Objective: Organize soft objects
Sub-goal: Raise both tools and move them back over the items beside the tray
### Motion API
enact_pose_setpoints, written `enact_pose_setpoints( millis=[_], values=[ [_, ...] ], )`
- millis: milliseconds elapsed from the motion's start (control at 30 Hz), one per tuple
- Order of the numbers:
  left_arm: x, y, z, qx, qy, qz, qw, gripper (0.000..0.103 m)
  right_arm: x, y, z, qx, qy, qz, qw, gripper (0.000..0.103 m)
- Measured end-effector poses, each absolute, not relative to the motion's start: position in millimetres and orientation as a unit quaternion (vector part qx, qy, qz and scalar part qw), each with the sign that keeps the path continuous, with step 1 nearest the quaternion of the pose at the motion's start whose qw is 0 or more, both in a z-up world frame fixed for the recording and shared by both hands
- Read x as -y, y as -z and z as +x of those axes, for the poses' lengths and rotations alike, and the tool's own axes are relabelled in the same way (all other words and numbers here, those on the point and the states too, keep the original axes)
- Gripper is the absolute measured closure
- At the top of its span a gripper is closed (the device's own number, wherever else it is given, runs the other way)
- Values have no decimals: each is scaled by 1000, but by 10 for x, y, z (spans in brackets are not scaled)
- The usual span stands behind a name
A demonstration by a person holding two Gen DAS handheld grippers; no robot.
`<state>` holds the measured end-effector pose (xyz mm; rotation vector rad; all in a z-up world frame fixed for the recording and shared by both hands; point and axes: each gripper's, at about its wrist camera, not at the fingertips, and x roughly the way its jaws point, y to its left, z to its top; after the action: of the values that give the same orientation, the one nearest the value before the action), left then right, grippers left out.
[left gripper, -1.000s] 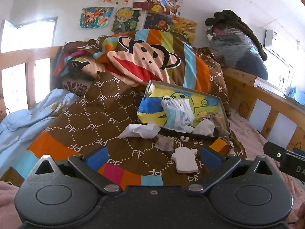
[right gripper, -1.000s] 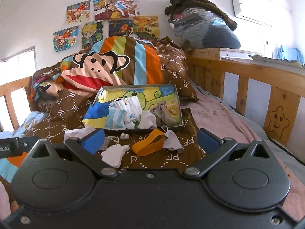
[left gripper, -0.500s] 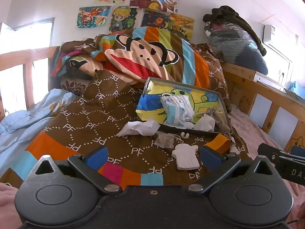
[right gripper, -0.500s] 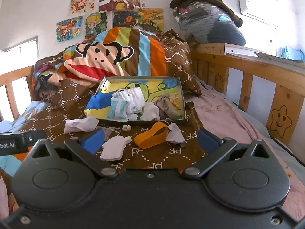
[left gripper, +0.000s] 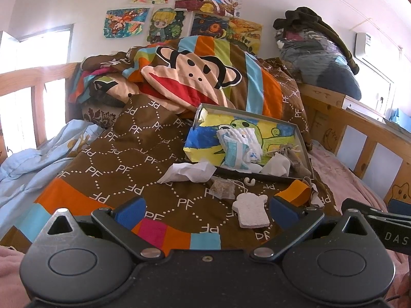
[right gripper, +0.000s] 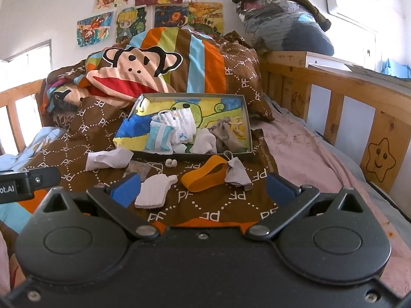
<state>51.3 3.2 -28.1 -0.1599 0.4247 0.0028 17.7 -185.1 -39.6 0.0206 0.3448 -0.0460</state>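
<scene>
Hovering low over the brown quilt (left gripper: 143,154), both tools look ready to choose a piece. The left gripper (left gripper: 206,209) and right gripper (right gripper: 203,186) each have fingers spread wide, holding nothing. The shallow box (right gripper: 248,128) sits propped on the bedding with socks already inside, presumably as the collecting place. Loose before it lie a white sponge piece (right gripper: 154,190), an orange band (right gripper: 205,175) and a crumpled white cloth (left gripper: 188,172).

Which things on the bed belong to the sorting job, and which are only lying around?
Job: tray, white mitten, orange band, grey cloth, crumpled white cloth.
Not job: monkey quilt, wall drawings, bagged clothes.
</scene>
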Motion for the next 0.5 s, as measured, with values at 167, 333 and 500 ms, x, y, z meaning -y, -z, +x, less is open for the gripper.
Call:
enact_pose_setpoints(
  millis=[167, 333, 500],
  values=[
    [-28, 279, 510, -211, -2, -80, 974, 1, 1837, 405, 193, -177, 24, 11, 984, 0],
    [-30, 283, 515, -211, -2, -79, 974, 1, 1834, 415, 212, -181, 24, 10, 983, 0],
    [-27, 282, 514, -211, -2, -79, 974, 1, 1826, 424, 235, -184, 24, 10, 983, 0]
  ],
)
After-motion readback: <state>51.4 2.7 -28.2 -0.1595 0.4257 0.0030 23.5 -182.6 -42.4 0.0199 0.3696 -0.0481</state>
